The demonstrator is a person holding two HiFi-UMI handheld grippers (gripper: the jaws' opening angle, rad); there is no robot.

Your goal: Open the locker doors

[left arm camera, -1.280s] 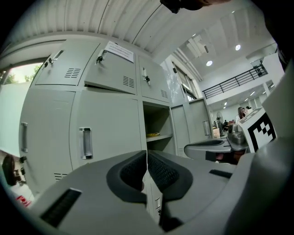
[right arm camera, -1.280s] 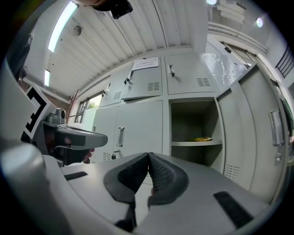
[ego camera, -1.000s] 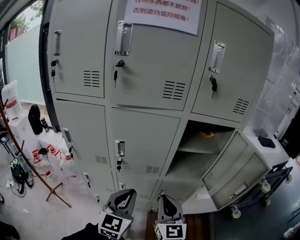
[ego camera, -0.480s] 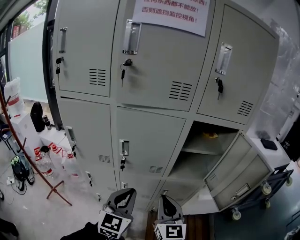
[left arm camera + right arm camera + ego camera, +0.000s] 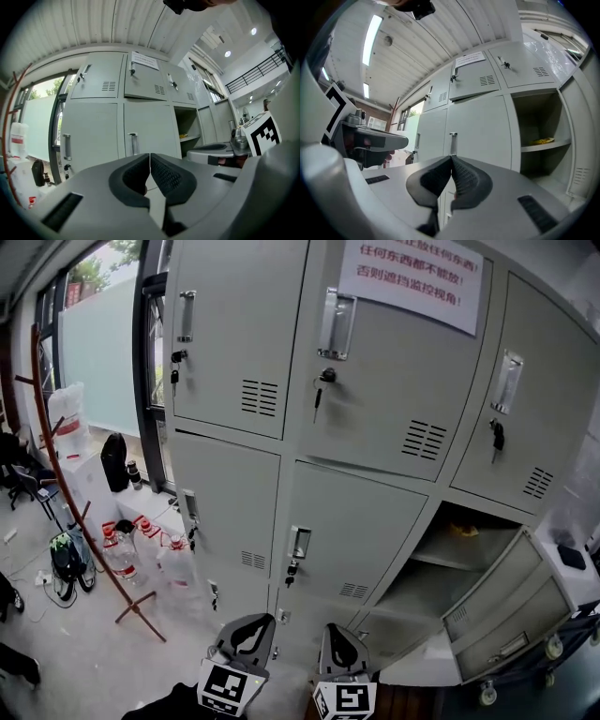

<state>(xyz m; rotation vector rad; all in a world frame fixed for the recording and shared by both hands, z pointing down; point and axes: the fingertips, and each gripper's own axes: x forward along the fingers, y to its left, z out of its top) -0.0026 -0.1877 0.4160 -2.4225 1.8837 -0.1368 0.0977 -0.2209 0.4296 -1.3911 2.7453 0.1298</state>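
Observation:
A grey locker bank (image 5: 234,324) fills the head view. Its top-row doors are closed, with keys hanging in the locks. The middle-row centre door (image 5: 347,531) is closed; its handle (image 5: 300,542) also shows in the left gripper view (image 5: 133,143) and the right gripper view (image 5: 452,143). The middle-row right door (image 5: 492,592) hangs open, baring a shelf (image 5: 436,563) with a small yellow thing (image 5: 541,140). My left gripper (image 5: 249,622) and right gripper (image 5: 336,632) sit low, a stretch short of the lockers. Both are shut and empty, with pads meeting in the left gripper (image 5: 150,157) and the right gripper (image 5: 451,159).
A reddish coat stand (image 5: 84,512) leans at the left over water bottles (image 5: 117,554) and a bag (image 5: 66,559) on the floor. A wheeled cart (image 5: 562,643) stands at the right beside the open door. A paper notice (image 5: 412,273) is stuck on the top centre door.
The head view has swung left: the lockers slid right and look nearer, and more floor and window show at the left. Both grippers stay shut at the bottom edge.

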